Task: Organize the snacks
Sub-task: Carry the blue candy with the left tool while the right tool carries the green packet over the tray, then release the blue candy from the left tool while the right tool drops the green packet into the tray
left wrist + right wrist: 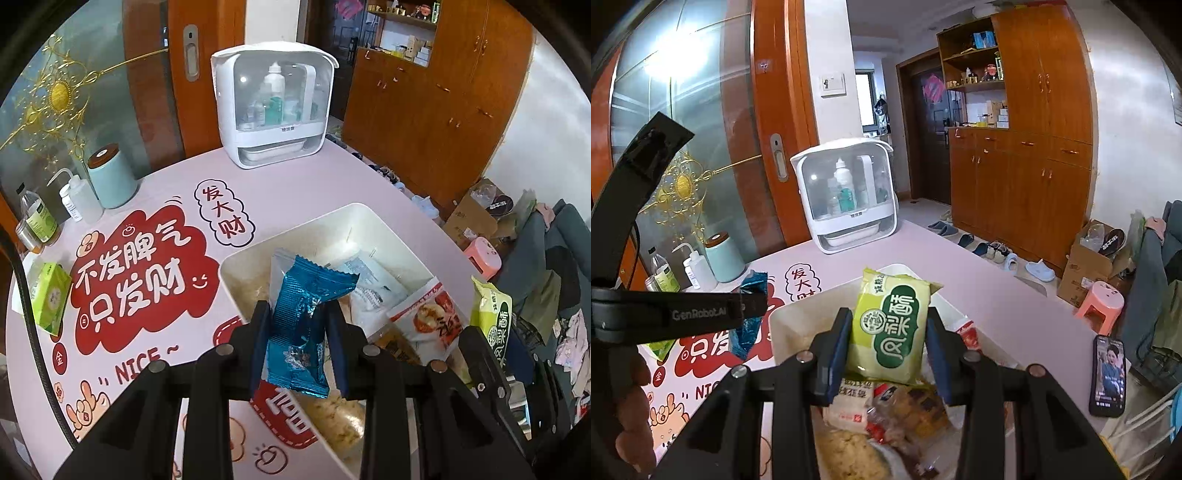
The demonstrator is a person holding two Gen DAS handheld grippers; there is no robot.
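My left gripper [298, 332] is shut on a blue foil snack packet [306, 317] and holds it above the near left edge of a white bin [332, 221]. Several snack packs lie in the bin, among them a red-and-white one [428, 314]. My right gripper [890, 347] is shut on a yellow-green pineapple cake pack [890, 325] above the same bin [786, 325]. That pack also shows at the right in the left wrist view [493, 314]. The left gripper with its blue packet [750, 306] shows at the left in the right wrist view.
A pink printed table mat [147, 277] covers the table. A white cosmetics case [273, 107] stands at the back. A mint canister [110, 177], squeeze bottle [79, 199], jar [37, 218] and green box [50, 295] sit at the left. A phone [1108, 376] lies at the right edge.
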